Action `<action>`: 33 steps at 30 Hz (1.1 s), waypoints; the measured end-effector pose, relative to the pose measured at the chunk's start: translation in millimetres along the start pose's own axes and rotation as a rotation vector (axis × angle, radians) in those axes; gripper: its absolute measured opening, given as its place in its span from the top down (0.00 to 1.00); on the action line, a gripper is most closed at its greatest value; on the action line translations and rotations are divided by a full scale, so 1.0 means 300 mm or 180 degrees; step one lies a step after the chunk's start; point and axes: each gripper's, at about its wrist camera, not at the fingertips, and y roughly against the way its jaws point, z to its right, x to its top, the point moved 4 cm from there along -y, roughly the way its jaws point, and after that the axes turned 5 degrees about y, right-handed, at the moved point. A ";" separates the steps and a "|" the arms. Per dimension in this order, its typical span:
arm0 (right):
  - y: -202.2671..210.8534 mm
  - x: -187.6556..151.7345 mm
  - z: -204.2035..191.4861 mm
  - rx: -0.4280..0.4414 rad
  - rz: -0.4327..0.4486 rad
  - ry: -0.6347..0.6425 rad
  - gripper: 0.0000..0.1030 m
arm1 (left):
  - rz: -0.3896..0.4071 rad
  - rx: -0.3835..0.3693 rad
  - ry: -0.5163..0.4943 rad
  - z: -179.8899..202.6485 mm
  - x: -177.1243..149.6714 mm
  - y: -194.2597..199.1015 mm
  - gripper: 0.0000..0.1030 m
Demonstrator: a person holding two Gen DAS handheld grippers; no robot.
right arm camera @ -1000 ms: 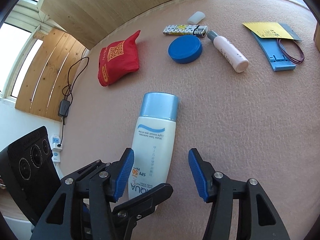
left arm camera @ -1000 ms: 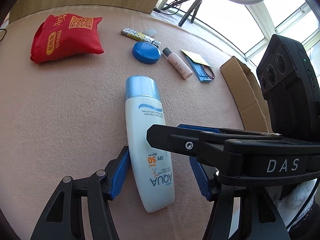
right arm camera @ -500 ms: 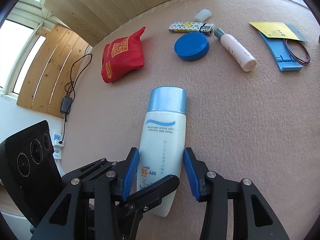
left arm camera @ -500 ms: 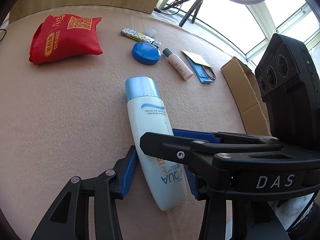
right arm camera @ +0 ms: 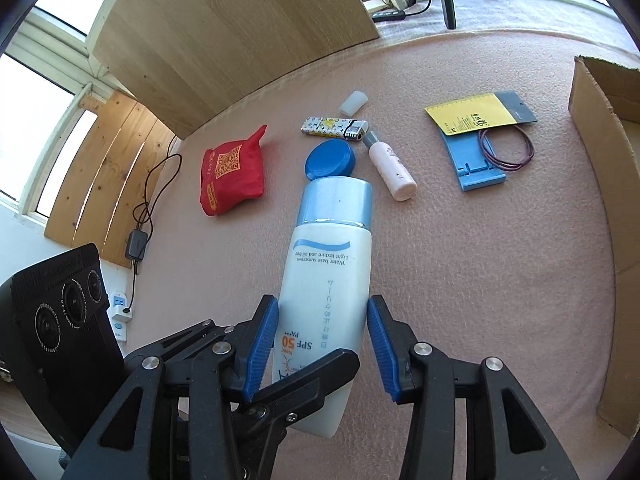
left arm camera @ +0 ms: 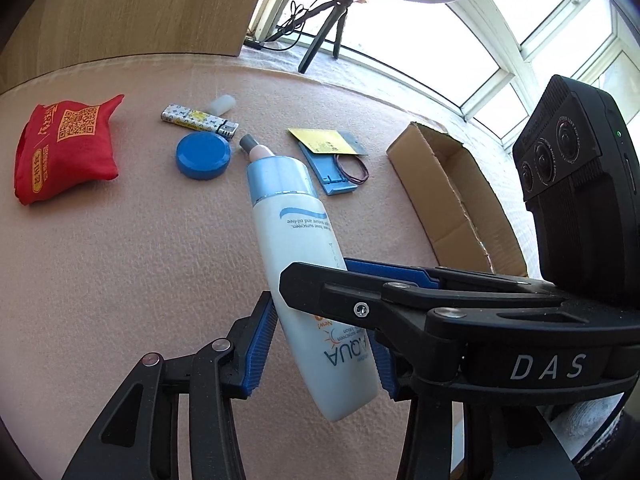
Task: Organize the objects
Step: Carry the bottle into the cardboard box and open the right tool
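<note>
- Now lifted off the mat, cap end raised: bottle, pinched by both the right gripper and the left gripper, whereas a second ago lying flat between spread pads.
- Open mat to the right up to the box.
- Ahead, near the cap: lid, tube, lighter; pouch to the left, apart.
</note>
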 end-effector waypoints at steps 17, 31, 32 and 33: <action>0.356 -0.001 0.325 -0.0354 0.0573 -0.0355 0.59 | -0.0043 -0.0390 -0.0549 0.478 0.096 -0.192 0.54; 0.510 -0.057 0.576 -0.0550 0.0710 -0.0660 0.59 | -0.0223 -0.0556 -0.0785 0.754 0.075 -0.395 0.54; 0.519 -0.063 0.591 -0.0555 0.0715 -0.0674 0.59 | -0.0229 -0.0564 -0.0793 0.767 0.070 -0.402 0.54; 0.524 -0.065 0.600 -0.0560 0.0718 -0.0687 0.59 | -0.0236 -0.0568 -0.0804 0.780 0.065 -0.410 0.54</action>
